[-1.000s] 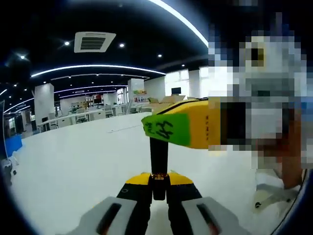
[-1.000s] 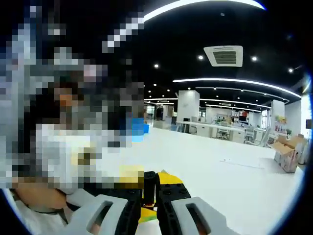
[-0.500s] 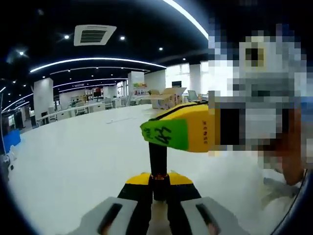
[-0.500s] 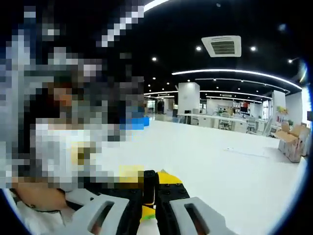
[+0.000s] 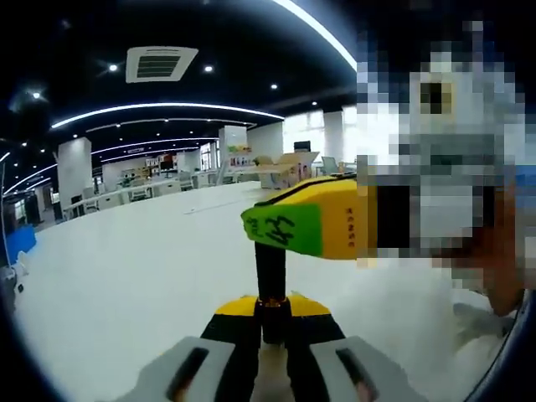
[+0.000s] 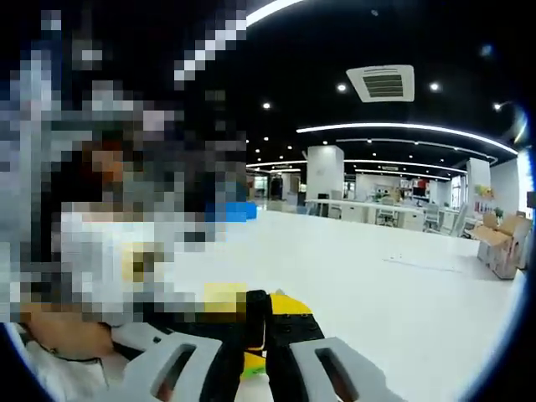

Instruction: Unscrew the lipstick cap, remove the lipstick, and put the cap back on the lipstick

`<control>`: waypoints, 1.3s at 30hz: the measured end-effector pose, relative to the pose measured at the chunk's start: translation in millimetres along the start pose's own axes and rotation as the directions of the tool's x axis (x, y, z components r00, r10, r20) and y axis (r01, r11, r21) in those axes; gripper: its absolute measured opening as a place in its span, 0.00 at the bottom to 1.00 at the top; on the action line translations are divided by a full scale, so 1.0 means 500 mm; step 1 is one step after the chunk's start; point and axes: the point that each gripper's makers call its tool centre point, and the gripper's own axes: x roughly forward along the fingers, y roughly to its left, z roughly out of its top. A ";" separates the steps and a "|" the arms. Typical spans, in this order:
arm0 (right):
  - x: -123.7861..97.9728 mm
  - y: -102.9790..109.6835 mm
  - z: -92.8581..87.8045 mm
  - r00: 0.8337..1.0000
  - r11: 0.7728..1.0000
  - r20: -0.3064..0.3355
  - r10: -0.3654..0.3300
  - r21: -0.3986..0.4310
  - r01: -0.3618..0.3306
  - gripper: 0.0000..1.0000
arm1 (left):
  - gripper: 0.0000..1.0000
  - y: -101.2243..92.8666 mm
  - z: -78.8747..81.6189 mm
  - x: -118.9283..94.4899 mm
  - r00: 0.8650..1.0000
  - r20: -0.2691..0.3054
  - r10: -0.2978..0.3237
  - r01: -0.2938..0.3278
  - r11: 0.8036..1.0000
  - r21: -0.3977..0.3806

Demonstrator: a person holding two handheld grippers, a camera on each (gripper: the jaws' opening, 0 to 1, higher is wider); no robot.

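Tools (image 5: 273, 311) (image 6: 256, 322) both clamp the black lipstick (image 5: 270, 270), held upright.

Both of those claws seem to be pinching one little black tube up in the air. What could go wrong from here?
The lipstick is held by thin ends: the left gripper is clamped on one, the right gripper on the other. If they pull off-axis, the tube could probably slip out and drop to the white table. Each gripper also hides part of the tube from view, so lining the cap back up may be hard to judge.
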 end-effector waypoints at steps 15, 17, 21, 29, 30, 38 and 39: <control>-0.011 0.022 0.033 0.992 0.990 0.083 0.094 0.101 -0.102 0.27 | 0.12 -0.015 -0.002 -0.003 1.000 0.017 -0.025 0.025 1.000 -0.008; -0.014 0.024 0.055 0.987 0.987 0.122 0.107 0.111 -0.120 0.26 | 0.12 -0.019 -0.002 -0.004 0.999 0.018 -0.033 0.033 0.999 -0.002; -0.013 0.011 0.080 0.982 0.986 0.155 0.105 0.113 -0.124 0.06 | 0.12 -0.020 -0.001 -0.003 0.999 0.019 -0.037 0.037 0.999 0.004; 0.002 -0.002 0.040 0.996 0.998 0.063 0.068 -0.004 -0.068 0.00 | 0.12 -0.021 -0.002 -0.002 0.999 0.020 -0.042 0.042 0.999 0.001; 0.003 -0.003 0.029 0.997 0.998 0.031 0.065 -0.015 -0.064 0.00 | 0.12 -0.022 -0.002 -0.003 0.999 0.020 -0.042 0.042 0.999 0.002; -0.002 -0.008 0.028 0.999 0.998 0.020 0.037 -0.049 -0.036 0.00 | 0.12 -0.020 0.001 0.000 0.999 0.026 -0.044 0.043 0.998 0.053; -0.001 -0.008 0.029 0.999 0.998 0.022 0.037 -0.043 -0.036 0.00 | 0.12 -0.018 0.001 0.001 0.999 0.025 -0.045 0.044 0.998 0.046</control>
